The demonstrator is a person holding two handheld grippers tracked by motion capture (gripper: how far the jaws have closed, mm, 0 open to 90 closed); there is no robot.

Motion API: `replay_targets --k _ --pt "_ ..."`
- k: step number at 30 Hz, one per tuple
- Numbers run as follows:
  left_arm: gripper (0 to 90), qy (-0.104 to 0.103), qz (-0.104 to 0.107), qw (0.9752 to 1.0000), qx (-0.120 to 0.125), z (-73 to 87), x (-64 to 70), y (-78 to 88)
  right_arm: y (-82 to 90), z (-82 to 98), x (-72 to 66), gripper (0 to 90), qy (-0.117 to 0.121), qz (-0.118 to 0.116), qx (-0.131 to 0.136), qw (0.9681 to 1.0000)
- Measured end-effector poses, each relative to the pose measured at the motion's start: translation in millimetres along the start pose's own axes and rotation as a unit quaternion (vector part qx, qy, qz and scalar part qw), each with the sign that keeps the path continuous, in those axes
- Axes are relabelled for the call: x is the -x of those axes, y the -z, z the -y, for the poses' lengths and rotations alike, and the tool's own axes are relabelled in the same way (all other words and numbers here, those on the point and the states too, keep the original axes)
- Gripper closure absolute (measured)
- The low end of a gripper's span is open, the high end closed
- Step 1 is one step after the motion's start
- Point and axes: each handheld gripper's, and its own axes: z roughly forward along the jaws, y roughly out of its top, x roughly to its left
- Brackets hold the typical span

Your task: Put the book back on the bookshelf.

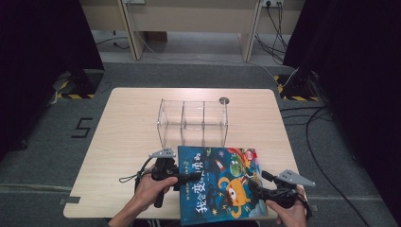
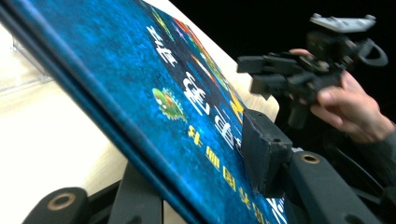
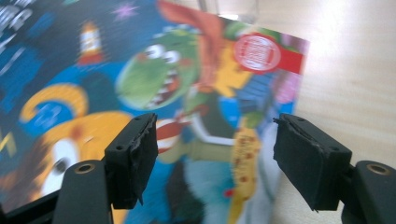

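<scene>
Clamping the picture book (image 1: pixel 220 184) at its spine edge, the left gripper (image 1: pixel 187 177) lifts it off the table (image 1: pixel 127 127); the right gripper (image 1: pixel 262 191), jaws apart, hovers at four o'clock; clear organizer (image 1: pixel 193 123) stands at twelve.

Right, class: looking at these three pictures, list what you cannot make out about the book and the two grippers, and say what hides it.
- Book: its near edge is cut off by the bottom of the high view.
- Left gripper: its lower jaw's pad is hidden under the book in the left gripper view.
- Title lettering: blurred and cropped in the right gripper view.
- Clear box: its contents are too small to tell in the high view.
</scene>
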Motion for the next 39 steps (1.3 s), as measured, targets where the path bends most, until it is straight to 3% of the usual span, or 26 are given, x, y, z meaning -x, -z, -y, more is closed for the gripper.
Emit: replay_targets --k 5,13,15,16,20,27,30,31,32,34,36,37,38,39 --pt "60.0 -0.002 -0.011 0.9999 0.012 -6.8 3.1 -1.8 8.5 6.7 -16.6 29.3 0.024 -0.005 0.01 0.9997" --pt "60.0 0.005 -0.026 0.9995 0.016 -12.2 1.9 -6.7 15.0 18.0 -44.9 27.6 0.057 -0.022 -0.003 0.9981" --pt "60.0 0.007 -0.027 0.9995 0.016 -12.9 0.9 -7.5 16.5 20.6 -52.4 26.7 0.065 -0.035 -0.001 0.9973" --pt "60.1 0.008 -0.027 0.9995 0.016 -13.4 0.3 -7.8 16.5 24.5 -57.8 25.9 0.063 -0.054 -0.001 0.9966" --pt "60.3 0.012 -0.029 0.9994 0.016 -15.3 -0.3 -8.8 15.8 28.1 -63.7 24.3 0.072 -0.054 -0.006 0.9959" --pt "61.5 0.017 -0.033 0.999 0.023 -19.2 0.5 -10.1 15.8 28.5 -77.0 24.2 0.086 -0.066 0.009 0.9941" --pt "61.4 0.022 -0.035 0.9989 0.023 -20.2 -1.8 -11.6 15.4 30.4 -82.1 23.4 0.1 -0.072 0.001 0.9924" --pt "61.4 0.025 -0.036 0.9987 0.025 -20.1 -2.7 -12.1 14.8 31.6 -84.7 23.1 0.107 -0.068 -0.005 0.9919" --pt "61.4 0.029 -0.037 0.9986 0.026 -19.7 -2.8 -12.2 11.4 34.0 -90.8 22.3 0.137 -0.048 -0.017 0.9892" --pt "61.3 0.028 -0.038 0.9985 0.026 -19.3 -2.3 -11.8 7.5 35.7 -95.5 21.1 0.167 -0.02 -0.029 0.9853" --pt "61.1 0.024 -0.039 0.9986 0.027 -19.0 -0.4 -11.3 6.2 36.1 -96.7 20.6 0.174 -0.011 -0.032 0.9842" --pt "60.8 0.023 -0.041 0.9985 0.028 -19.0 0.6 -11.1 4.4 36.4 -97.6 21.4 0.183 0.006 -0.036 0.9825" --pt "59.9 0.023 -0.043 0.9984 0.03 -19.0 1.9 -11.3 0.9 36.7 -95.9 23.2 0.194 0.04 -0.047 0.979" --pt "59.2 0.023 -0.043 0.9984 0.03 -19.0 1.9 -11.3 0.9 36.7 -95.9 23.2 0.194 0.04 -0.047 0.979"
